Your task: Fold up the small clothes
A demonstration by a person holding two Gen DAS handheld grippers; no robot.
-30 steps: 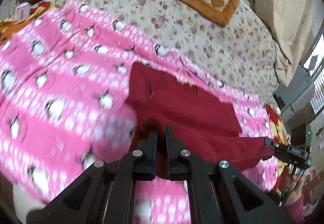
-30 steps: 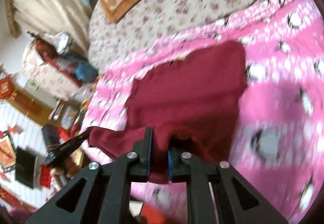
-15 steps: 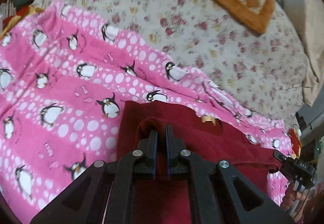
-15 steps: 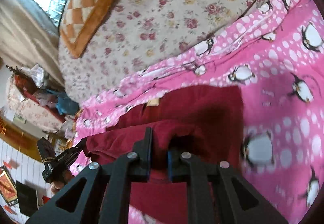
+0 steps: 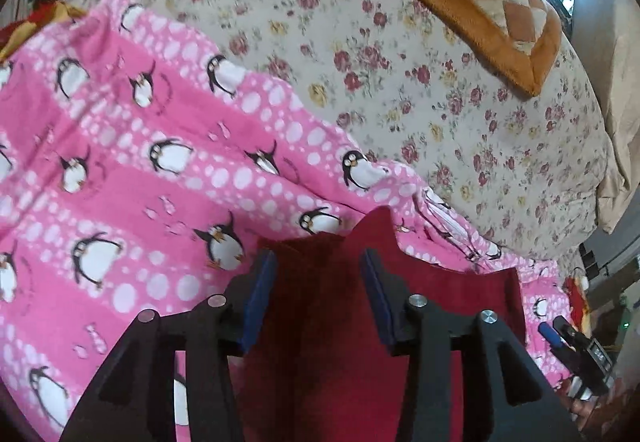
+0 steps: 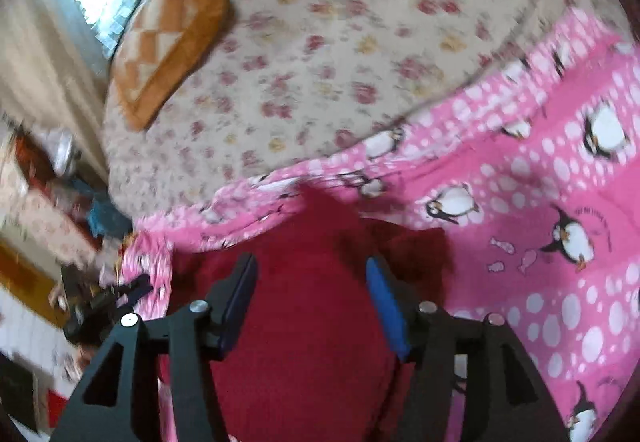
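Both the left gripper (image 5: 318,262) and right gripper (image 6: 312,266) were opening, jaws parted around the dark red garment (image 5: 320,342), pads clear of it

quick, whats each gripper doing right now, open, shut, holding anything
left gripper: jaws opening, pads off the dark red garment that lies between them.
right gripper: jaws opening, same garment between them, not gripped.

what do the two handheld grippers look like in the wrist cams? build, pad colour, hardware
Both match: the left gripper and right gripper have matte black angular linkage arms with cut-outs, silver round pivot screws and blue pads lining the inner faces of the jaws. No cables or markings are visible on either from its own camera.
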